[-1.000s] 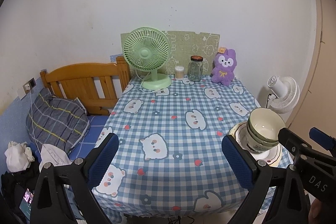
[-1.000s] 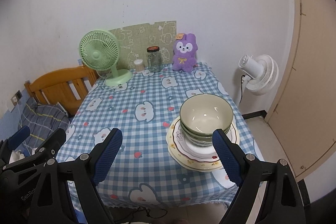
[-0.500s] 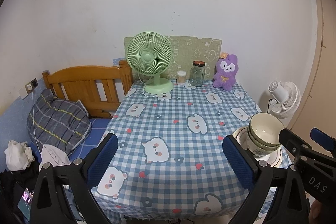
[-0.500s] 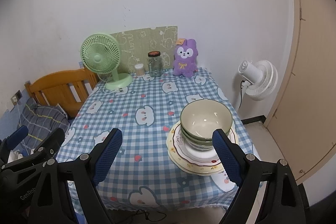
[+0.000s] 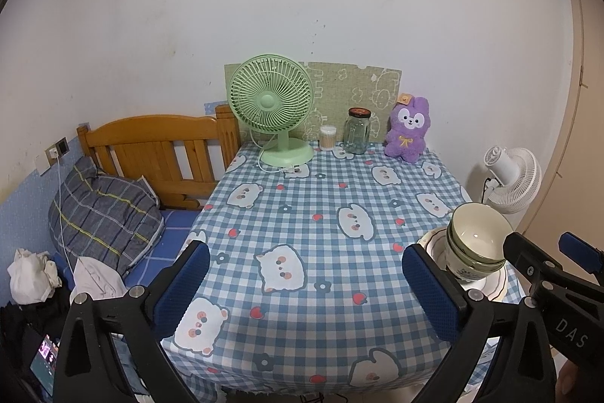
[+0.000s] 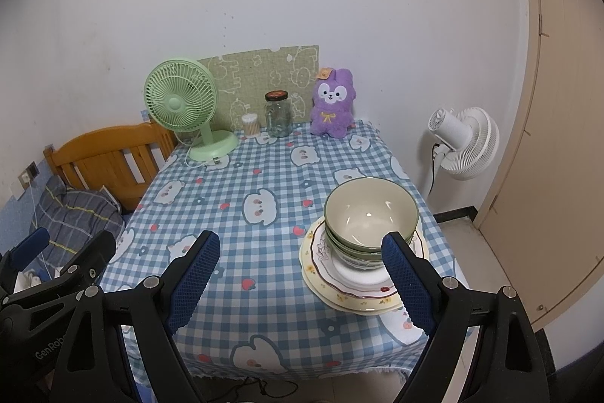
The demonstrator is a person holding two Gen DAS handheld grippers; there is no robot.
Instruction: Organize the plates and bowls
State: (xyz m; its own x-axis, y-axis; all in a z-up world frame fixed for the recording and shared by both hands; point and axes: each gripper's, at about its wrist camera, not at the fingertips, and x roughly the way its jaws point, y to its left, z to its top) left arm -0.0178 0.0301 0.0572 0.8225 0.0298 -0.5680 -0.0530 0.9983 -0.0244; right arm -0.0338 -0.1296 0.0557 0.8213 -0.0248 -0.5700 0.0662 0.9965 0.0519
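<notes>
A counter covered by a blue checked cloth (image 6: 264, 252) is seen before a white wall. Stacked green ceramic bowls (image 6: 372, 214) on flowered plates (image 6: 339, 274) stay lower right. Both claws, left claw (image 5: 302, 293) and right claw (image 6: 300, 284), are kept spread, empty.

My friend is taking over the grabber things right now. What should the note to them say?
Left gripper: open, empty, above the near table edge.
Right gripper: open, empty, just in front of the dishes.
Bowls: nested green stack, sitting on the plates, a stack at the near right part of the table.
Done: nothing looks sorted yet; bowls and plates are one pile.
Left: lift the bowls off, then arrange plates and bowls. The fan, jar and plush bunny stand at the far edge, out of the way.
</notes>
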